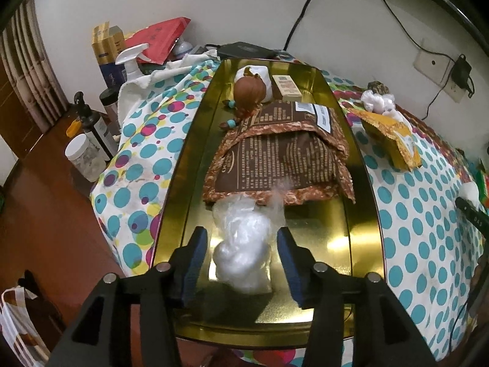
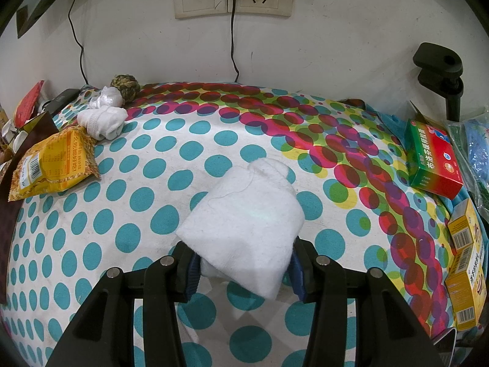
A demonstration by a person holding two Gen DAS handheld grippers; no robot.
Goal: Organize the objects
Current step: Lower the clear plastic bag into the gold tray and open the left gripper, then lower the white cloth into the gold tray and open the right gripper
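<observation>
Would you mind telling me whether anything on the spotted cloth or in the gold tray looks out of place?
Yes: the yellow snack packet lies crumpled and askew on the spotted cloth, beside loose white socks, outside the gold metal tray.

Gold tray (image 1: 363,183) near end bare; brown packet (image 1: 284,159), doll (image 1: 249,90) crowd far end.

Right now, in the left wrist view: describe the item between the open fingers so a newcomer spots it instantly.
Find the long gold tin tray on the dotted cloth. At its near end, in front of the brown snack bag, lies a clear plastic bag of white fluff. It is the tray's only translucent item.
</observation>
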